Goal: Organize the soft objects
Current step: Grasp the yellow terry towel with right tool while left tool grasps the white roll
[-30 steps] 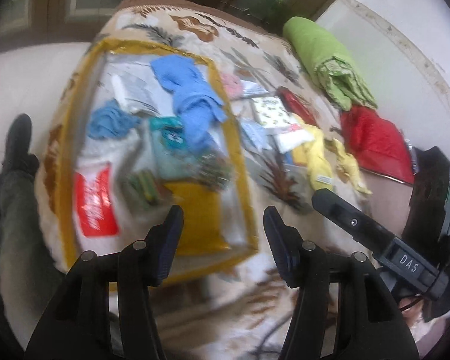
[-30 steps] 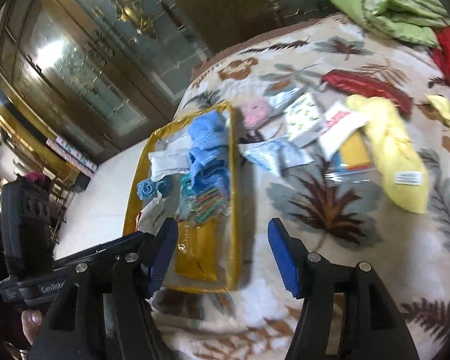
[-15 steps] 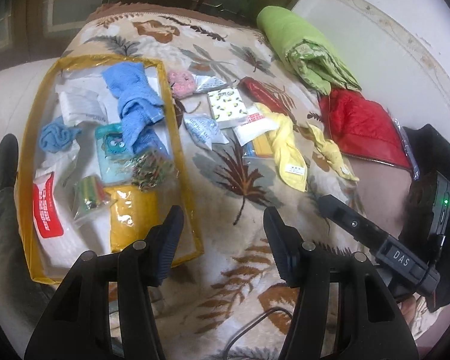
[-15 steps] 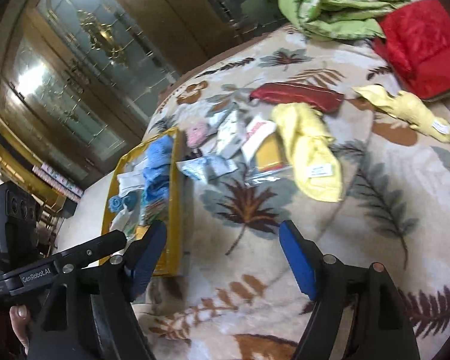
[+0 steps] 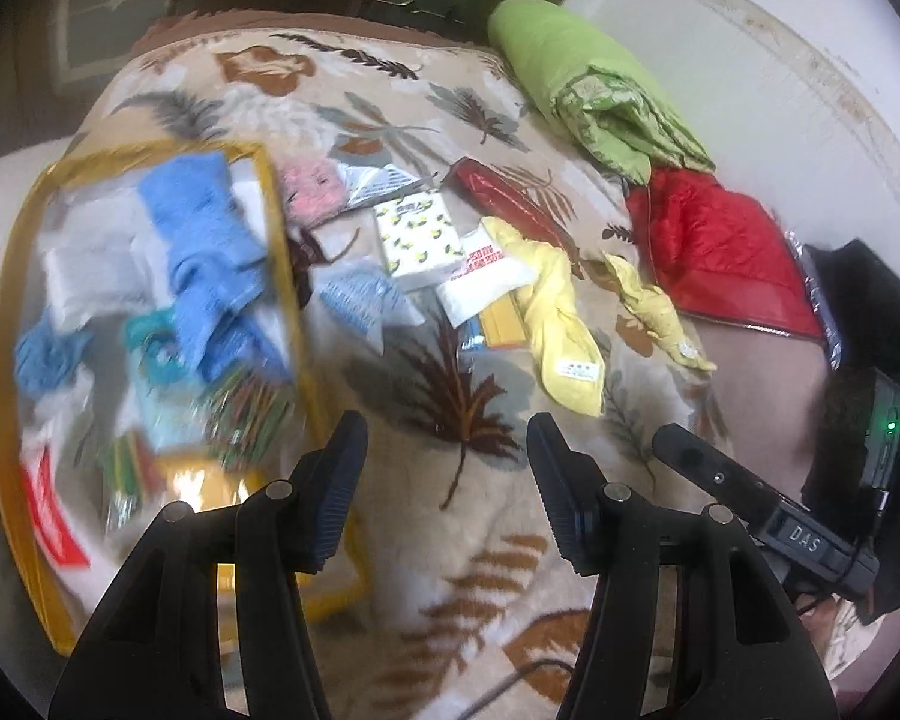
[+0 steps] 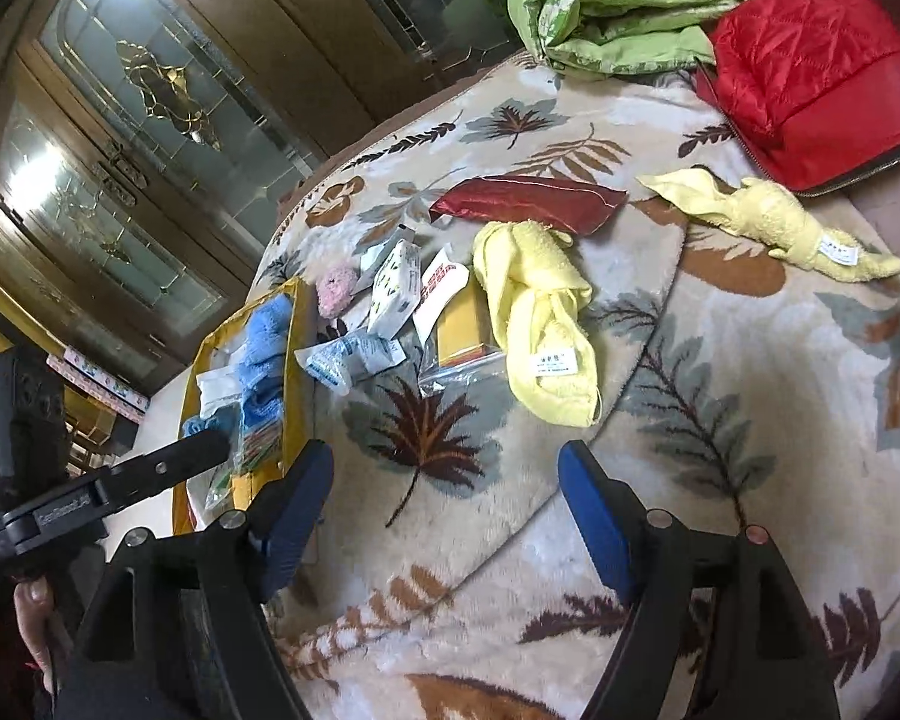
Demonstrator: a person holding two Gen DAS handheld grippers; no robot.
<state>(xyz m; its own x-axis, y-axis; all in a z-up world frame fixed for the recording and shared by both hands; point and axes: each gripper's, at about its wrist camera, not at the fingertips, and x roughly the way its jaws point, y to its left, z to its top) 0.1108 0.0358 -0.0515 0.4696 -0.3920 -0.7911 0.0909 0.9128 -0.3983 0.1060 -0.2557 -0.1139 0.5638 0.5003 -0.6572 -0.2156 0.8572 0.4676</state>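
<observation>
A clear bag with yellow trim (image 5: 270, 192) lies at the left of the leaf-patterned blanket, holding a blue towel (image 5: 204, 240) and several packets. Loose beside it are a pink fluffy piece (image 5: 312, 189), a yellow towel (image 5: 561, 324), a second twisted yellow towel (image 5: 654, 306) and a dark red pouch (image 5: 498, 198). My left gripper (image 5: 447, 438) hovers open over the blanket just right of the bag, nothing between its fingers. My right gripper (image 6: 444, 462) stands wide open and empty, short of the yellow towel (image 6: 534, 312); the bag (image 6: 297, 312) is on its left.
A folded green quilt (image 6: 618, 6) and a red quilted piece (image 6: 810, 72) lie at the far right by the wall. Small packets (image 5: 417, 237) cluster between bag and towels. A glass-fronted wooden cabinet (image 6: 120, 138) stands beyond the bed. A person's hand (image 6: 30, 618) holds the left tool.
Both grippers have swung right, from over the bag toward the loose items on the blanket. The right gripper's jaws have spread wider. Nothing was picked up.
</observation>
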